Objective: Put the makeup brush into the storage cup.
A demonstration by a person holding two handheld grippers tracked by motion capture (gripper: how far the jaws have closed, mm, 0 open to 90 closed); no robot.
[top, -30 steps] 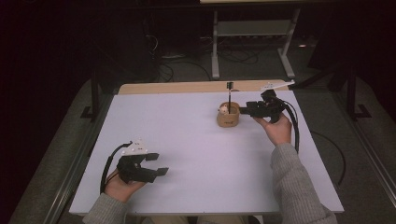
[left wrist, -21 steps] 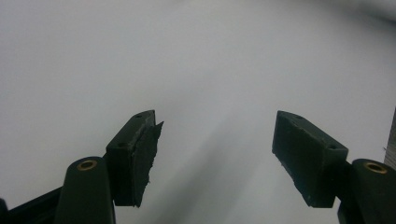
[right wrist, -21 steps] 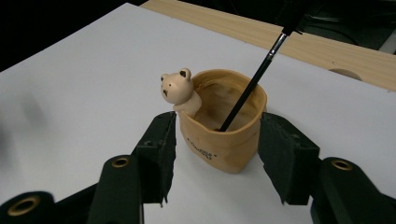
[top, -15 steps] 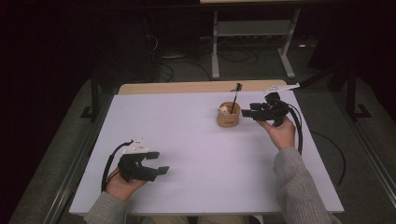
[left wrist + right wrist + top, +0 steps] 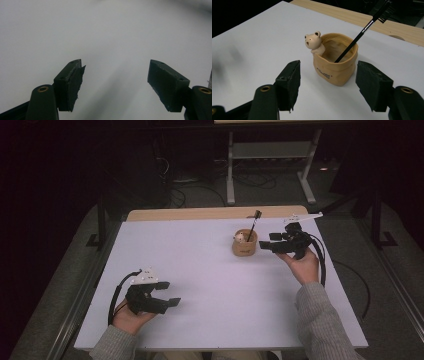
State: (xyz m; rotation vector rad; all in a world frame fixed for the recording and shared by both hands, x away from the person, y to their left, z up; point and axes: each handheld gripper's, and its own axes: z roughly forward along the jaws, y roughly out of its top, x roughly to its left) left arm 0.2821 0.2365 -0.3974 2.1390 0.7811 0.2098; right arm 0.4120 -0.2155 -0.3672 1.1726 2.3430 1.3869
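Right gripper (image 5: 272,243) beside cup (image 5: 245,242) at far right of counter (image 5: 210,270), fingers wide apart, empty; brush (image 5: 253,223) leaning inside cup. Left gripper (image 5: 167,296) near front-left, fingers also wide, empty. Advisable: retreat level, clear of brush handle, to avoid tipping; bear figure (image 5: 314,42) on rim plain from right gripper view, a pale blob from high view.

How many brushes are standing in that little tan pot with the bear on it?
1. A thin black brush leans inside the tan bear-decorated pot, its bristled head poking out past the rim on the side away from the bear. Nothing else shows inside the pot.
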